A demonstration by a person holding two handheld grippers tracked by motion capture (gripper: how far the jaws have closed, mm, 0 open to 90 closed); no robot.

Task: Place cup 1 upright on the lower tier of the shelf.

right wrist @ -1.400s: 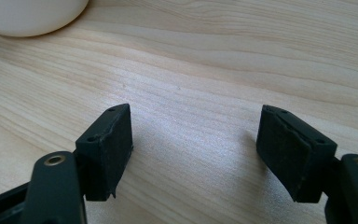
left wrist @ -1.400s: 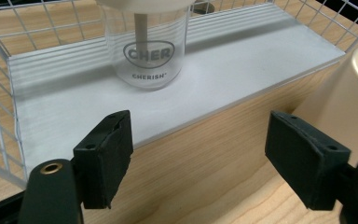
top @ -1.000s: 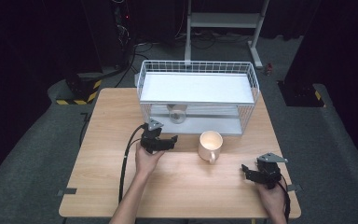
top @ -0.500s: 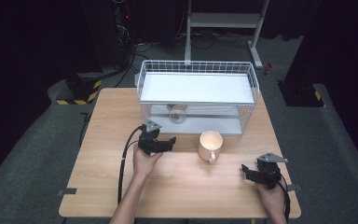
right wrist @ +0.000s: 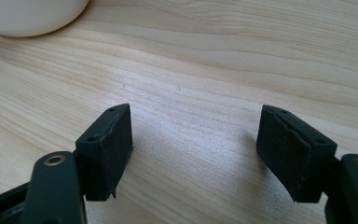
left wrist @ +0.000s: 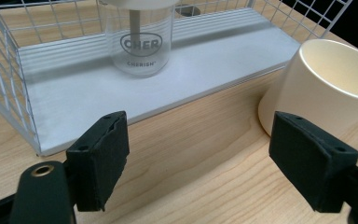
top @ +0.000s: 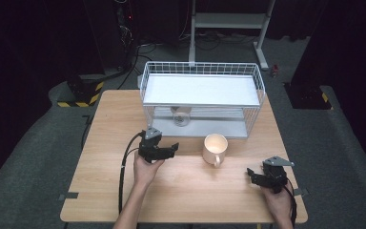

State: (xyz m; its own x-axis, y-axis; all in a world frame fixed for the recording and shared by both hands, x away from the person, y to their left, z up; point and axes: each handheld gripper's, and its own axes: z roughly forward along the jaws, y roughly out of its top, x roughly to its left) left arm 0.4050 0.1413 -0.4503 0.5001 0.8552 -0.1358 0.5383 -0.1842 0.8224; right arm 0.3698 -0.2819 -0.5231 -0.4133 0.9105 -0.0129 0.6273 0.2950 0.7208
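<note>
The left tongs [top: 171, 148] hover over the middle of the surface [top: 105, 191], jaws spread wide and empty, pointed toward the cream mug [top: 215, 148]. In the left gripper view the mug [left wrist: 326, 88] stands just beyond the right jaw, not yet between the jaws. It sits upright near the front of the wire rack [top: 202, 98], whose lower shelf holds a clear glass [top: 181, 116]. The right tongs [top: 256, 175] rest near the surface's near right corner, also wide open and holding nothing. The grasp seems not yet begun; closing on the mug and moving it remain.
</note>
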